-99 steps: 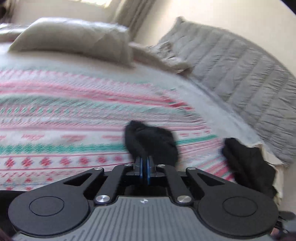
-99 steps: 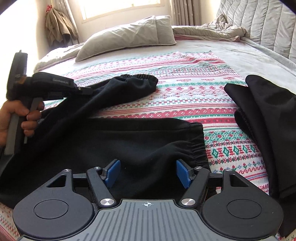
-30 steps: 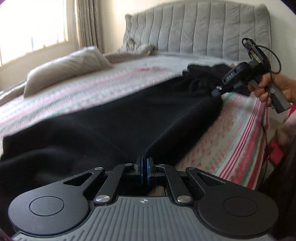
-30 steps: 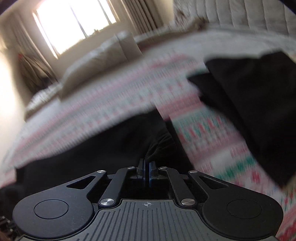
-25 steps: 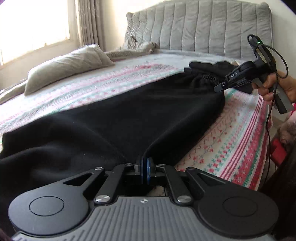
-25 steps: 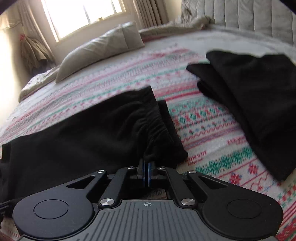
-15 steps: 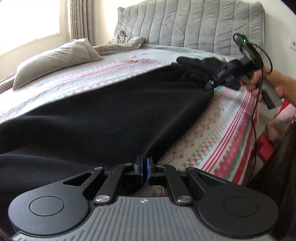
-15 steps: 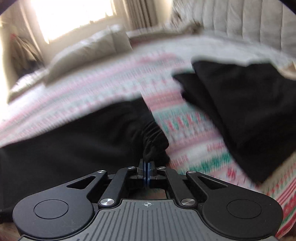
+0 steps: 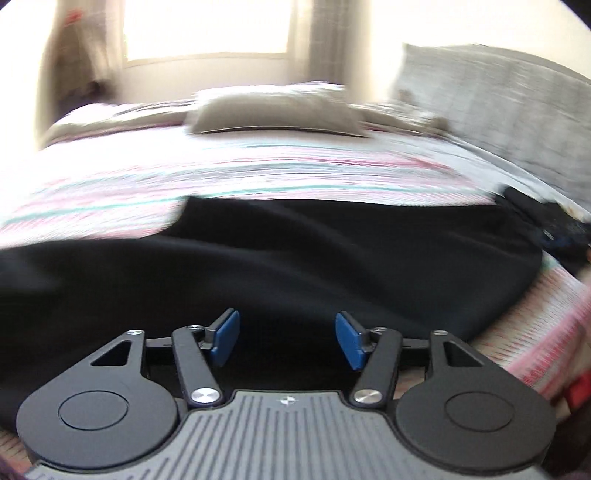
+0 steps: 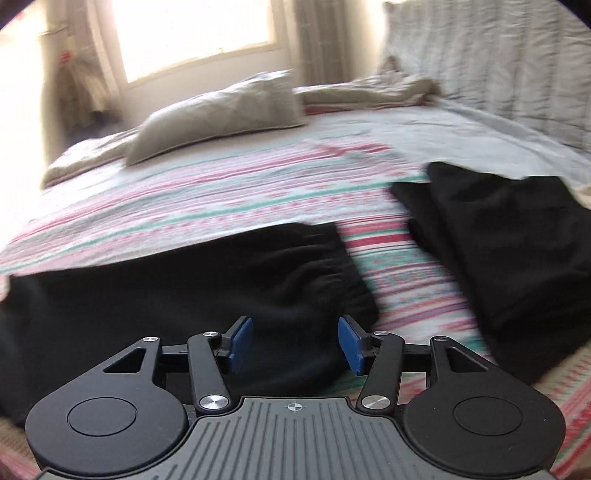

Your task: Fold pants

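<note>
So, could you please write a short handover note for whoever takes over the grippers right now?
Left gripper: open, jaws just opened, nothing pinched; black pants lie below it.
Right gripper: open, jaws just opened, released over the elastic cuff end.
The pants lie flat lengthwise on the patterned bedspread, legs apparently laid one on the other. Another folded black garment sits to the right, apart from them.
Done: lengthwise fold, as far as the blurred views show.
Left: fold the pants across their length, probably cuff end toward the waist.

Bright window [image 10: 195, 33] behind bed [image 10: 221, 192] with grey headboard [image 10: 498, 55].
</note>
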